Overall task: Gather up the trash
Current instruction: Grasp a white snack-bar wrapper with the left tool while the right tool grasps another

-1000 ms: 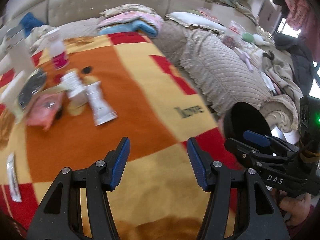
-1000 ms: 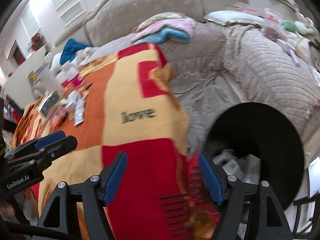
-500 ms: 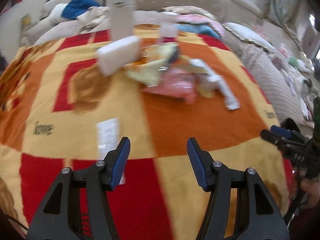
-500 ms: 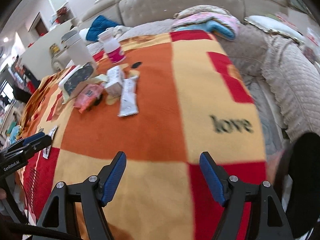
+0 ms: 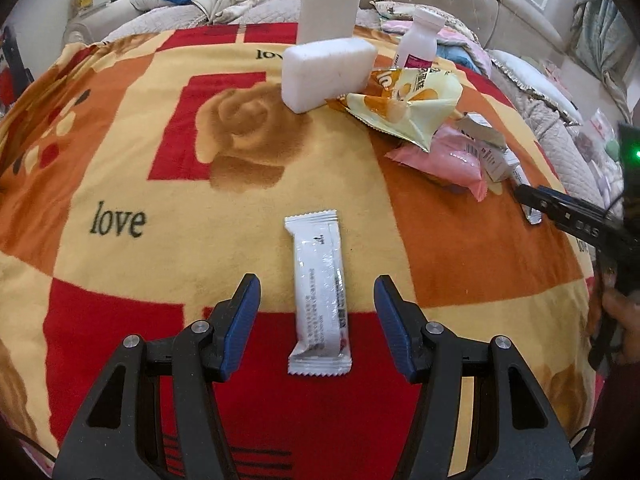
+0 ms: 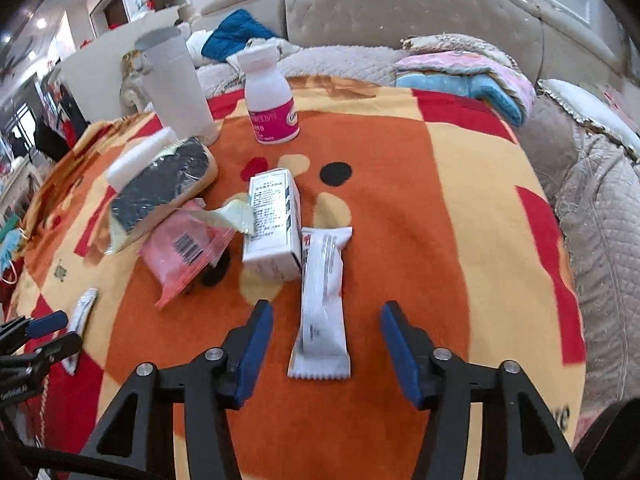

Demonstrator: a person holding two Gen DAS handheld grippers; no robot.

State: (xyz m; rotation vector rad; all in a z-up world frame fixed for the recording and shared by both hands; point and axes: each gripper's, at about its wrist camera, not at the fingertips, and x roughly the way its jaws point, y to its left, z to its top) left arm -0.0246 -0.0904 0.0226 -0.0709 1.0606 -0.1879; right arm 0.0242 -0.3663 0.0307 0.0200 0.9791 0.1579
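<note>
Both grippers swung over two white sachets; jaws apart, right's just narrowing.

2 black clamp-style grippers with blue ribbed pads, silver pivot screws, white lettering.

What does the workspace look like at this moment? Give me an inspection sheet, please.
Surface: blanket in red, orange and yellow, printed "love".
Job's things: one white wrapper lies flat ahead of the left gripper; a second white wrapper ahead of the right gripper, beside a small white box; pink packet and yellow bag in the pile.
Clutter: pill bottle, white block, tall white container.
Grippers: both open and empty; the right one's jaws have just been closing, not on the wrapper.
Cables: thin cable by the right gripper.
Surroundings: beige sofa, folded bedding.
</note>
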